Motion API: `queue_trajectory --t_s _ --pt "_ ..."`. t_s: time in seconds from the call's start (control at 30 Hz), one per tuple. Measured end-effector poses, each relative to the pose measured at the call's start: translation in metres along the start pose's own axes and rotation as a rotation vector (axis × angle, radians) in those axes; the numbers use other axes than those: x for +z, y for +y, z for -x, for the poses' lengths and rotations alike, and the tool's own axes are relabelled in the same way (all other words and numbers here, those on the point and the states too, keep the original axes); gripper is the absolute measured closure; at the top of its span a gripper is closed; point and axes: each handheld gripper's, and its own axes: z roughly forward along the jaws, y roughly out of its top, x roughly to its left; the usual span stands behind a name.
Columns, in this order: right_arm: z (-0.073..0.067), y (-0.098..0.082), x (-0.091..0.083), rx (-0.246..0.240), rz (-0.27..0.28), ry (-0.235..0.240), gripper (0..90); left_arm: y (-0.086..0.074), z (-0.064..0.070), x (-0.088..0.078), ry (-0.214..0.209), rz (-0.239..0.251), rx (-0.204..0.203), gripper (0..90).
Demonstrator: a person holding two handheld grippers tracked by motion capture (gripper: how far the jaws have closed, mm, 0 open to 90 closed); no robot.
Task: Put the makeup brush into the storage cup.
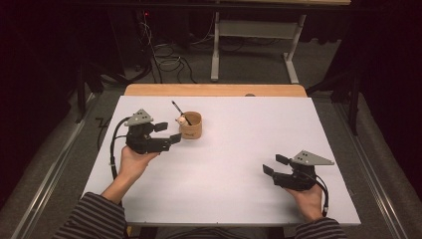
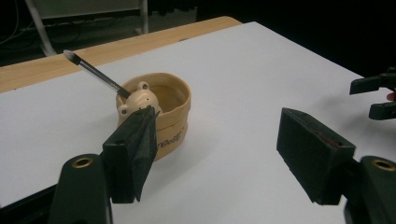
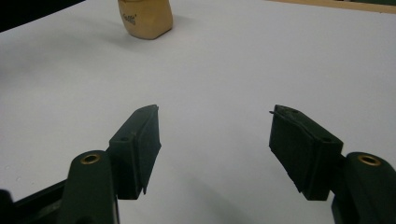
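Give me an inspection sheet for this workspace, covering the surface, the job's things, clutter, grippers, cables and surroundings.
Surface: white table top, with a wooden edge along the far side.
Job's things: tan cup upright on the table; a pen topped with a small bear figure leans out of it.
Clutter: nothing seen.
Grippers: left gripper open, close beside the cup, holding nothing; right gripper open over bare table, holding nothing.
Cables: one black cable trails from the left gripper, another from the right; loose wires on the floor beyond.
Surroundings: dark room, grey floor, a table frame behind.
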Motion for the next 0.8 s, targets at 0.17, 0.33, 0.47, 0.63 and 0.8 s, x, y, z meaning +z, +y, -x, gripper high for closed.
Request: queue_trajectory --t_s 0.17,0.33,0.47,0.63,0.8 --pt "0.0 0.0 0.0 0.0 0.0 0.0 35.0 -0.003 0.003 0.0 -0.003 -0.006 0.01 29.9" --pt "0.0 0.0 0.0 0.0 0.0 0.0 35.0 -0.008 0.004 0.001 -0.003 -0.012 0.011 29.9" --pt "0.0 0.0 0.0 -0.002 0.0 0.0 35.0 -0.011 0.004 0.0 -0.005 -0.013 0.008 29.9" --pt "0.0 0.0 0.0 -0.002 0.0 0.001 35.0 -0.015 0.004 0.001 -0.006 -0.019 0.0 29.9" --pt "0.0 0.0 0.0 -0.002 -0.002 0.002 35.0 -0.02 0.004 0.002 -0.009 -0.028 -0.007 29.8"
